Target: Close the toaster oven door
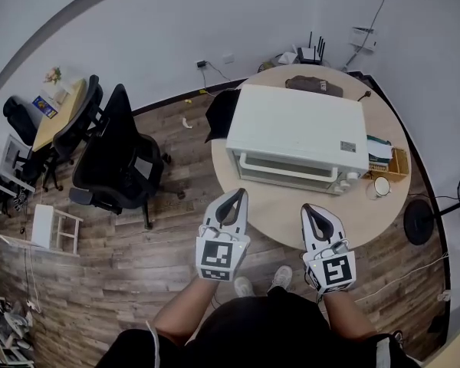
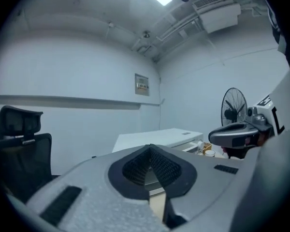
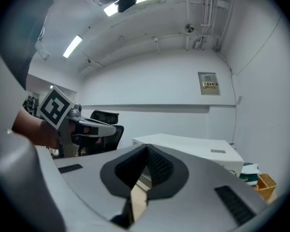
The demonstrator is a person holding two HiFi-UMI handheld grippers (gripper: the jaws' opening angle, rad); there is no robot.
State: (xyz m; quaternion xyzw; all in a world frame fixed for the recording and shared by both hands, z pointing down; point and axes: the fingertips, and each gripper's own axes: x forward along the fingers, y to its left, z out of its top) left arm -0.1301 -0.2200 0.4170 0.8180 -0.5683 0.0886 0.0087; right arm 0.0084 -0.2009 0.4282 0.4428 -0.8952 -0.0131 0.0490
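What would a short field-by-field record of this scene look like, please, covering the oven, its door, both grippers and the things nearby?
toaster oven: white, on the round table, front facing the person
door: looks shut
left gripper: jaws together, empty, apart from the oven
right gripper: jaws together, empty, apart from the oven
mug: on the table, right of the oven
office chair: black, on the floor left of the table
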